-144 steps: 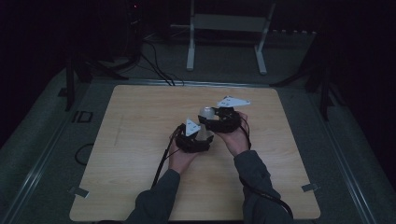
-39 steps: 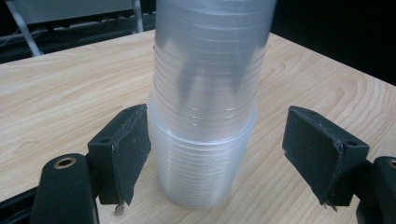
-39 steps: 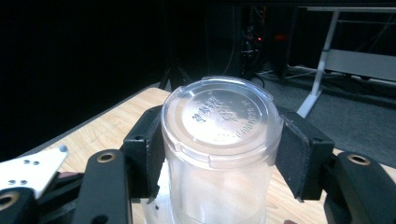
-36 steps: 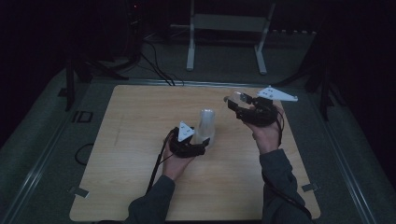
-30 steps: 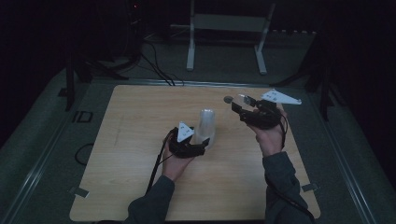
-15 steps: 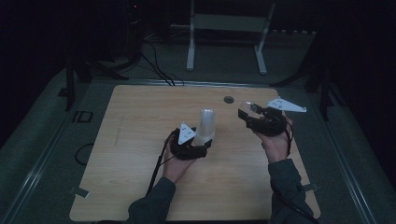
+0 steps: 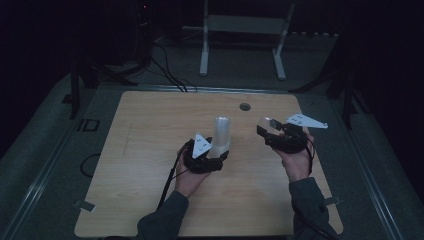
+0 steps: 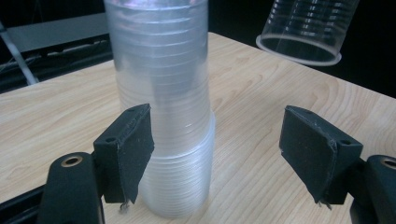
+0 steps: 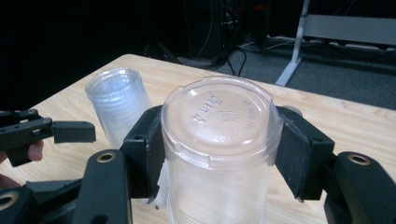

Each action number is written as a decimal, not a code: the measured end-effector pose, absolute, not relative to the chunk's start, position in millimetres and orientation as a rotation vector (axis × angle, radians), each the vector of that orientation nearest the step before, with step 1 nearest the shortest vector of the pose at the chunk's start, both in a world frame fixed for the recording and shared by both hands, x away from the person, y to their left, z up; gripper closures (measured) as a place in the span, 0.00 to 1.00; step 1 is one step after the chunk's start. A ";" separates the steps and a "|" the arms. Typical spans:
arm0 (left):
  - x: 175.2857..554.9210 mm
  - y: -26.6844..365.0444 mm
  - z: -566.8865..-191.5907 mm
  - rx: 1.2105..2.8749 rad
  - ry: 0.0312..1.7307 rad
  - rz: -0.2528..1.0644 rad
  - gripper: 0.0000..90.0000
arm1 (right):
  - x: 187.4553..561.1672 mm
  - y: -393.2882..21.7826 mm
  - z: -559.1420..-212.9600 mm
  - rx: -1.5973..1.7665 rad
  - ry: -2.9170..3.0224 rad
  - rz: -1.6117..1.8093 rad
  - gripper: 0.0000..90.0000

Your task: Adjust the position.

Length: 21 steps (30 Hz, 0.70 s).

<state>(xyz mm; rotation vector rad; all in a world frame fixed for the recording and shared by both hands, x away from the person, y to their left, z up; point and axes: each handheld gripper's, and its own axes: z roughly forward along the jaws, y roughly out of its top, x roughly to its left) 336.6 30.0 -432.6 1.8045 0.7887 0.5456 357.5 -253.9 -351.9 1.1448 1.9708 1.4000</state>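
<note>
Your stack of clear plastic cups (image 7: 221, 135) stands upside down near the middle of the wooden table (image 7: 140, 150), long axis vertical, closed bottoms up, rims on the wood. In the left gripper view the stack (image 8: 163, 107) sits between the pads, touching the left pad (image 8: 130, 144) and well apart from the other. Your left gripper (image 7: 207, 155), at six o'clock of the stack, has just been closing, yet its jaws are still apart and do not clamp.

Your right gripper (image 7: 272, 131) is at three o'clock of the stack, apart from it, clamped on a single clear cup (image 9: 219, 149). That cup's axis runs along the jaws, embossed bottom facing away from your hand, mouth toward the camera.

A small dark hole (image 7: 245, 106) lies at twelve o'clock, near the far edge. Bare wood extends toward nine o'clock; your right hand (image 7: 297, 162) is near the three o'clock edge.
</note>
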 end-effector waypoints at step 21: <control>336.0 20.0 -432.4 1.815 0.757 0.468 0.33 | 349.2 -263.7 -383.2 1.237 1.990 1.449 0.44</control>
